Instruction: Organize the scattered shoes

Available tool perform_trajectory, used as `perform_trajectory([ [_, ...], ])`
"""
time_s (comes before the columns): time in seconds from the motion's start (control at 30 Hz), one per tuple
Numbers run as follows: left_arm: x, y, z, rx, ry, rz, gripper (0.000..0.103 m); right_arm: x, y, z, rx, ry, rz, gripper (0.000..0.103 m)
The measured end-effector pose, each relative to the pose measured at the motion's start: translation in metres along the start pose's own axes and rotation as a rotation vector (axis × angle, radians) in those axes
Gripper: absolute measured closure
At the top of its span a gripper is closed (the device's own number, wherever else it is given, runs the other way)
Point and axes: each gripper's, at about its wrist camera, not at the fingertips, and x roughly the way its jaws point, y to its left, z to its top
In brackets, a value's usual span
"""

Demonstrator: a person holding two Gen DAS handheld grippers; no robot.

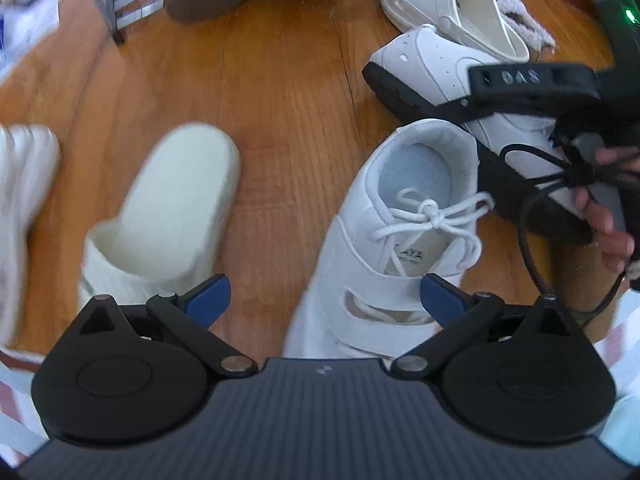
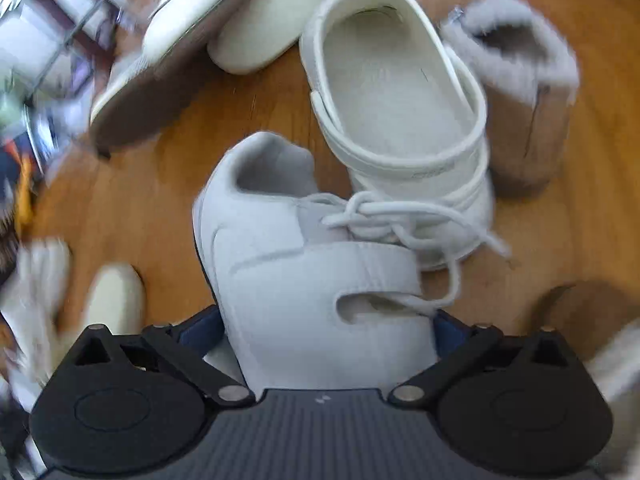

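Observation:
Below my left gripper lies a white strapped sneaker with tied laces. Its forefoot sits between the blue pads, which stand wide apart, clear of it. Its mate, white with a black sole, lies tipped at the right. One black finger of my right gripper crosses that shoe, and a hand holds the tool. In the right wrist view, my right gripper straddles this sneaker. The jaws are wide, with the pads close beside the shoe's sides, and no clear squeeze shows.
Around it on the wooden floor lie a white clog, a fuzzy tan boot, cream slippers and a brown-soled shoe. A metal rack leg stands at the upper left.

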Motion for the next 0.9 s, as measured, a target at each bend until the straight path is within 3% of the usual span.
perform_trajectory([
  [0.1,-0.001,0.0,-0.003,0.016,-0.011,0.004,0.0,-0.013,0.015,-0.015,-0.028,-0.063,-0.058,0.022],
  [0.13,0.0,0.006,-0.004,-0.013,-0.002,-0.017,0.0,-0.021,0.024,-0.024,-0.062,-0.101,-0.114,0.027],
  [0.2,0.0,0.013,-0.004,-0.043,0.006,-0.024,0.0,-0.034,0.034,-0.038,-0.096,-0.148,-0.146,0.027],
  [0.37,-0.017,0.032,-0.005,-0.063,-0.043,0.067,0.0,-0.07,0.035,-0.085,-0.058,-0.162,-0.189,0.028],
  [0.5,-0.009,0.039,-0.004,-0.085,-0.029,0.075,0.0,-0.068,0.049,-0.123,-0.086,-0.132,-0.39,0.019],
  [0.6,0.006,0.039,-0.009,-0.094,0.012,0.057,0.0,-0.044,0.049,-0.137,-0.174,-0.085,-0.342,0.0],
  [0.8,0.009,0.035,-0.01,-0.074,0.017,0.083,0.0,-0.078,0.025,-0.129,-0.028,-0.127,-0.088,0.001],
  [0.9,0.007,0.037,-0.01,-0.079,0.019,0.069,0.0,-0.083,0.013,-0.133,0.024,-0.114,-0.105,0.001],
])
